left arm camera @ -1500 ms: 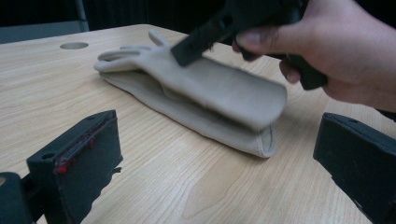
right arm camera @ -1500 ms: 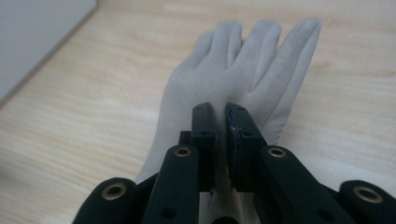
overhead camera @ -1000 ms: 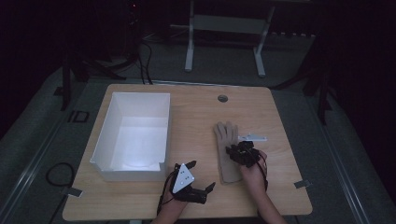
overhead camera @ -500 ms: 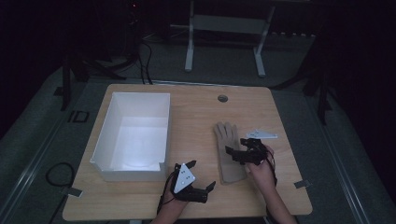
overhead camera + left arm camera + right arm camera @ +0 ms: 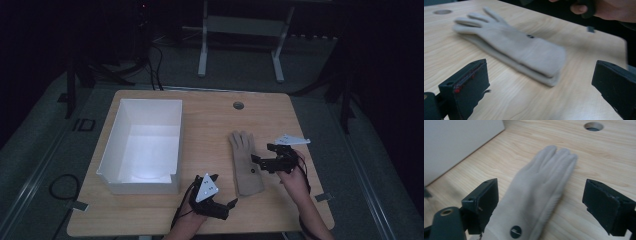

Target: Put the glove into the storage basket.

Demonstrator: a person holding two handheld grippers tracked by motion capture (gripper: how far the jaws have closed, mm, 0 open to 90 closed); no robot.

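Beige glove [image 5: 245, 162] flat on table [image 5: 210, 115], centre-right of high view, beside white box [image 5: 142, 145]. Right gripper [image 5: 257, 161] wide open, empty, straddling glove, likely for grab. Left gripper [image 5: 223, 191] wide open, empty, lower centre.

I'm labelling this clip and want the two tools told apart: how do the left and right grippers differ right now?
The left gripper sits near the table's front edge, short of the glove's cuff; the right gripper reaches over the glove from its right side. The left gripper's plate faces the camera; the right gripper's lies flatter. Both have their jaws wide open.
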